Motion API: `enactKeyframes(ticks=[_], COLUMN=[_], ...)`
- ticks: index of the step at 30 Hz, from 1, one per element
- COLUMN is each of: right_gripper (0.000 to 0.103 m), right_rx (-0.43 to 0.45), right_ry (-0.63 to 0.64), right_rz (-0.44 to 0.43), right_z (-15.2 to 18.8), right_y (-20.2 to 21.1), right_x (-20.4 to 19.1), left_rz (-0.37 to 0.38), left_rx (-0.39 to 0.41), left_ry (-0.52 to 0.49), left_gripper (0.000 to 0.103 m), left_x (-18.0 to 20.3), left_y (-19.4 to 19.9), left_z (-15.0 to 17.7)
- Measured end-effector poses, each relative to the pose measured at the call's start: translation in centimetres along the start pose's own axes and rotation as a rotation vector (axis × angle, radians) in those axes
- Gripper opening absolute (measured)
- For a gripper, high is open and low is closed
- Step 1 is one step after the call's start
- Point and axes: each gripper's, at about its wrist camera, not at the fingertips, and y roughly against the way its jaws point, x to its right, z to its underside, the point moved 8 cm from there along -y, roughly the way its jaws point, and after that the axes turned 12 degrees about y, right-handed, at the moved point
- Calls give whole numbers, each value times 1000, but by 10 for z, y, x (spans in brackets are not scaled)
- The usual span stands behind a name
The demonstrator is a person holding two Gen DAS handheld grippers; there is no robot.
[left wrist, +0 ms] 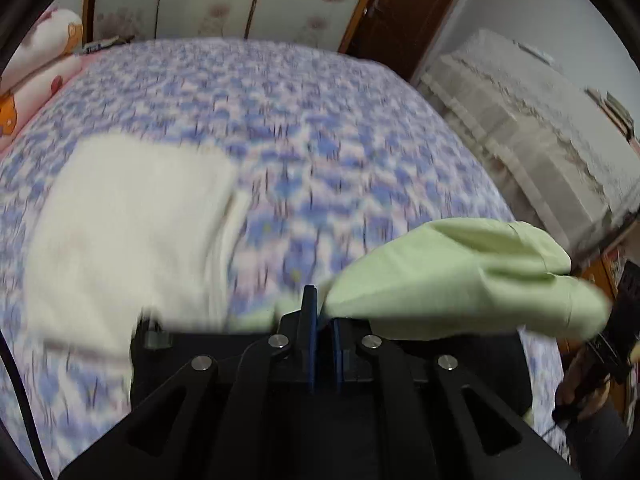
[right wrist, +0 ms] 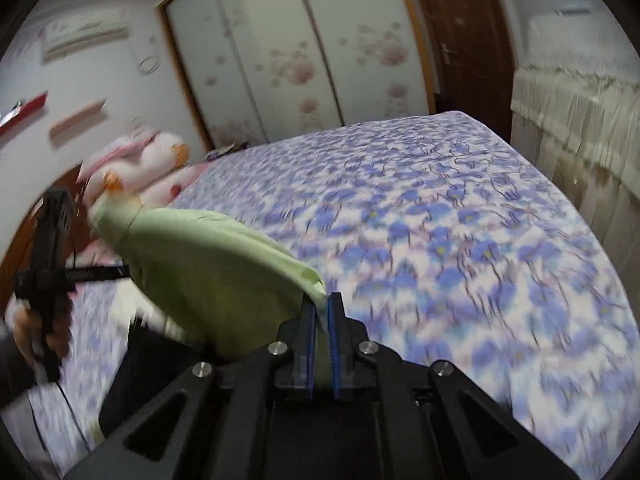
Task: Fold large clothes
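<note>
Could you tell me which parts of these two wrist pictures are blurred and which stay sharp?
Left wrist view: the floral bedspread and white folded garment smear with motion blur, the left gripper stays sharp. Right wrist view: bedspread streaked, right gripper crisp; both frames bend at the edges.

The pale green cloth garment (right wrist: 208, 264) looks soft and matt, like the blue-flowered cotton bedspread (right wrist: 460, 240); the brown wooden door (right wrist: 468, 36) is faintly glossy.

Right gripper (right wrist: 322, 312) jaws pinch green garment (right wrist: 208, 264) above floral bedspread (right wrist: 460, 248).
</note>
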Motion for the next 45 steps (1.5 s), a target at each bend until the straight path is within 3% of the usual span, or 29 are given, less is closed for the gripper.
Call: enactKeyframes(ticks=[2, 7, 14, 15, 17, 20, 21, 24, 31, 37, 40, 42, 44, 45], right_gripper=[17, 19, 19, 21, 34, 40, 40, 40, 40, 40, 40, 39, 5, 5], right_rx=[-71, -249, -323, -332, -347, -339, -341, -352, -380, -362, -334, -339, -347, -351], right_ry=[35, 2, -95, -103, -141, -180, -186, -210, -300, -412, -440, -421, -388, -376], right_rz=[27, 75, 34, 23, -15, -49, -56, -77, -138, -205, -238, -240, -249, -244], right_z=[31, 96, 133, 136, 139, 143, 144, 153, 176, 184, 182, 181, 178, 176], right_y=[10, 20, 47, 50, 53, 57, 57, 51, 22, -6, -14, -20, -24, -23], right_x=[-9, -12, -24, -26, -31, -41, -44, -53, -73, -81, -88, -94, -103, -106], left_rz=[-44, -198, -221, -212, -181, -147, -142, -90, 84, 111, 127, 144, 89, 74], left_rx=[-72, -228, -273, -270, -256, -225, -219, -222, -232, -175, -148, -148, -151, -140], left_ry=[-18, -12, 58, 56, 54, 46, 45, 62, 238, 280, 288, 297, 263, 244], left_gripper=[9, 13, 21, 23, 34, 56, 58, 59, 59, 61, 60, 34, 14, 10], left_x=[-17, -71, -97, -95, -87, -76, -70, -58, -45, -34, -25, -16, -10, -7], left_y=[2, -3, 12, 15, 25, 39, 40, 36, -7, -41, -46, -49, -48, -45], left_z=[40, 123, 157, 158, 158, 167, 169, 175, 195, 196, 189, 186, 185, 183])
